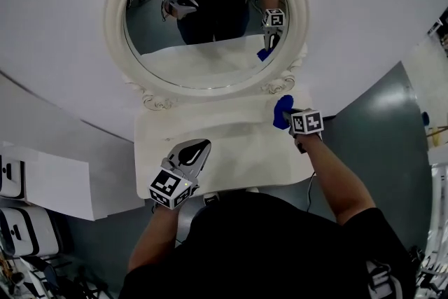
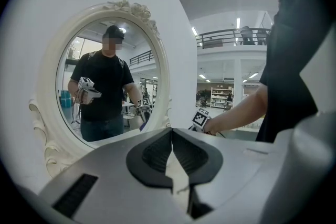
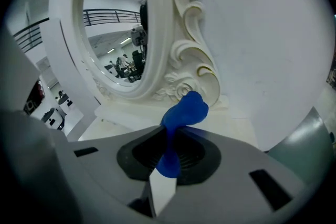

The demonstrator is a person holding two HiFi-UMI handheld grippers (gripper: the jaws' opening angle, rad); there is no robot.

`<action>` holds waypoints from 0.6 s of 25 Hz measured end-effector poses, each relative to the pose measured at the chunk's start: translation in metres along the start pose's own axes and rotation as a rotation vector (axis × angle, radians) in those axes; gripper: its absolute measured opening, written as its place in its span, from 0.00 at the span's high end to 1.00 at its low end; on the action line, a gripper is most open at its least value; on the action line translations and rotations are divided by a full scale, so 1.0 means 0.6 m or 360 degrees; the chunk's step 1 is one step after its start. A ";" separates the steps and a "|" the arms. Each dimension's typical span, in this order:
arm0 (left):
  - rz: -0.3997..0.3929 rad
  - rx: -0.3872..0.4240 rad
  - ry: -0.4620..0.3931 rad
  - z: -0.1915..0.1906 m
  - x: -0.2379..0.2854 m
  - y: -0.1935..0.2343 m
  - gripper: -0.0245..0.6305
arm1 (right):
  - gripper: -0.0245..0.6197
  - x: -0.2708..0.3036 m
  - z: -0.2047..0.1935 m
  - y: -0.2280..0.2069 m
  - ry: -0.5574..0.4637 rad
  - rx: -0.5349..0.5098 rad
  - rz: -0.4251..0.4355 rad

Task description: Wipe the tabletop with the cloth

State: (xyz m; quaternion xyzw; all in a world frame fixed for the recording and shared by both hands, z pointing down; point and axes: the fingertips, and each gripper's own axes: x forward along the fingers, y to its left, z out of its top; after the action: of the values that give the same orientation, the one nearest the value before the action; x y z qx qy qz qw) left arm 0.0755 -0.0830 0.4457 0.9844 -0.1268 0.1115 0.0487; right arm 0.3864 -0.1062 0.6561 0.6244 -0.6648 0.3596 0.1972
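Closest to us, our grey left tongs (image 1: 199,149) sit over the near left part of the small white table (image 1: 238,150), pointing toward the mirror. Their dark-padded jaws are pressed together with nothing between them. The bare tabletop stretches away from them toward the wall. At the far right corner of that table, our right tongs (image 1: 289,117) are clamped on the crumpled blue cloth (image 1: 282,111). In the right gripper view the cloth (image 3: 185,112) is pinched at its narrow middle between the jaws, and a rounded bunch of it sticks out past the tips. That bunch sits just beside the scrolled foot of the mirror frame, low over the table's back edge; we cannot tell whether it touches the surface. Behind both tongs stands the oval mirror with its carved cream-white frame (image 1: 112,14), upright at the back of the table and against the plain white wall (image 1: 364,3). Its glass reflects a person in a black shirt, both marker cubes, and a spot of the blue cloth at its lower right.
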 end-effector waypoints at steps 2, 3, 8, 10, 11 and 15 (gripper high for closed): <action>-0.0011 0.0010 -0.0002 0.003 -0.007 0.007 0.94 | 0.90 -0.018 0.018 0.042 -0.0063 -0.0050 0.0036; -0.0016 0.0013 -0.0003 0.004 -0.011 0.010 0.94 | 0.90 -0.028 0.028 0.062 -0.0099 -0.0074 0.0053; -0.0044 0.0030 -0.0016 0.010 -0.024 0.023 0.94 | 0.90 -0.087 0.076 0.149 -0.0272 -0.0184 0.0102; -0.0055 0.0037 -0.0014 0.010 -0.029 0.028 0.94 | 0.90 -0.109 0.092 0.177 -0.0339 -0.0211 0.0115; -0.0060 0.0038 -0.0012 0.010 -0.031 0.030 0.94 | 0.90 -0.121 0.099 0.188 -0.0372 -0.0221 0.0118; -0.0081 0.0037 -0.0005 0.008 -0.038 0.039 0.94 | 0.90 -0.165 0.123 0.224 -0.0498 -0.0264 0.0100</action>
State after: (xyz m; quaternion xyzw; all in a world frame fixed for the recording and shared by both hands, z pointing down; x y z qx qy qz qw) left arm 0.0488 -0.1006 0.4374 0.9880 -0.1006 0.1099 0.0399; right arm 0.2838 -0.0965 0.5055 0.6333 -0.7339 0.2081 0.1308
